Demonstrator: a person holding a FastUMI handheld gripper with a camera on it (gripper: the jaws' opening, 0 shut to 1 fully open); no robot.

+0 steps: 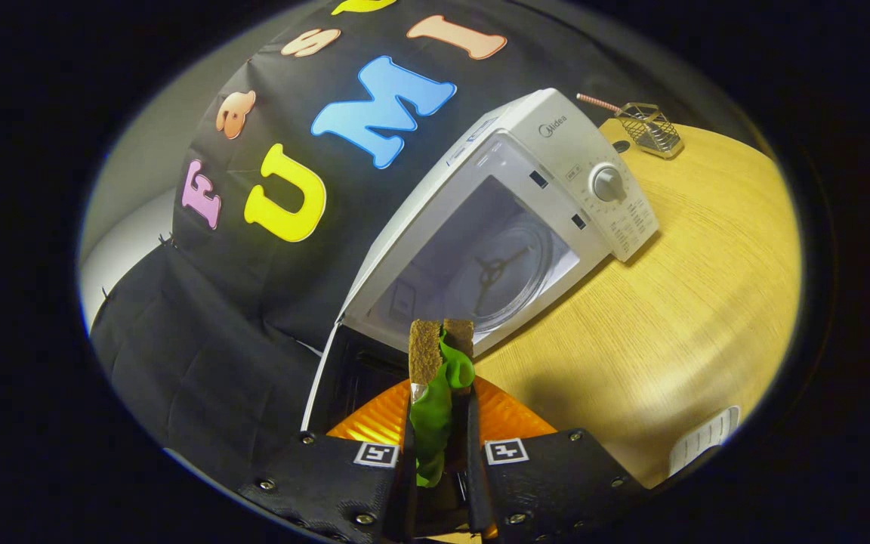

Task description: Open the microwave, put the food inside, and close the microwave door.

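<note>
My gripper [441, 404] is shut on a toy sandwich [435, 363]: two brown bread slices with a green lettuce leaf between them, held upright between the fingers. Just beyond the fingertips stands a white microwave [556, 143] on the wooden table. Its door [329, 378] is swung open to the left, seen edge on. The cavity shows a glass turntable [507, 276] with a dark hub. The control panel with a round dial [607, 183] lies on the microwave's right side. The sandwich sits at the cavity's front lip.
A wire mesh holder [650, 130] with a striped straw [598, 103] stands on the wooden table [692, 302] behind the microwave. A white ribbed object [703, 438] lies near the table's right front. Black cloth hangs left of the microwave.
</note>
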